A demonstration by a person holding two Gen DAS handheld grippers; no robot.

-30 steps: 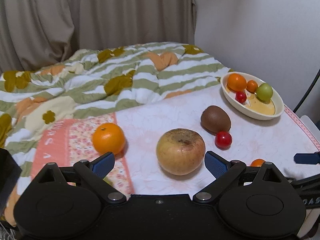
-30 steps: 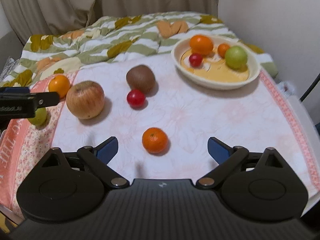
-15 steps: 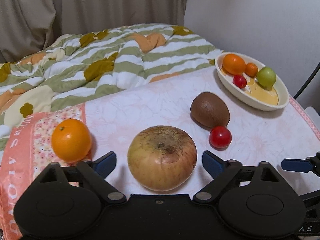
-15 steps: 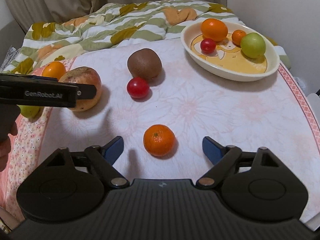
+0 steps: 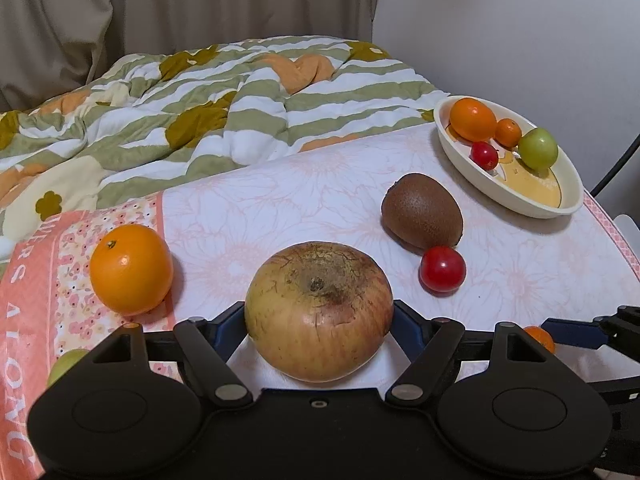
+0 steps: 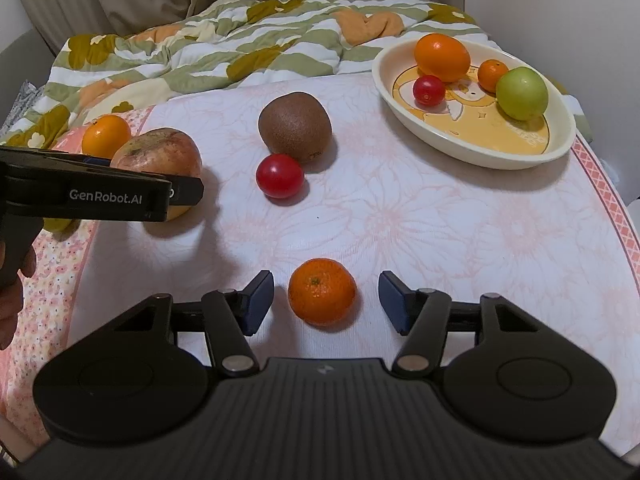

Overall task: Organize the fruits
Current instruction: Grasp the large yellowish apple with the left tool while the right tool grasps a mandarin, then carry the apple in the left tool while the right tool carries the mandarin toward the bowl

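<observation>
Since a second earlier, we had brought both claws lower and nearer their fruit, and both sets of jaws had just been closing. The left claw (image 5: 319, 320) now bracketed the large, round, yellow-red russeted apple (image 5: 319, 311), its blue pads at or against the apple's flanks; whether they were pressing yet we could not tell. The right claw (image 6: 326, 300) stood spread around the small orange mandarin (image 6: 322, 291), with a clear gap on each side.

Both fruits lay on the pink-flowered white cloth (image 6: 440, 240) covering the table, with the brown fuzzy kiwi (image 6: 295, 127) and the red cherry tomato (image 6: 279, 176) just beside each other further in. The cream oval dish (image 6: 472, 148) at the far right already held four fruits.

We judged the apple heavy, firm and smooth-skinned, best taken across its widest girth, where the pads sat. The mandarin looked light and soft-skinned; a gentle squeeze at its middle should serve, since it could roll or bruise under harder pressure.
</observation>
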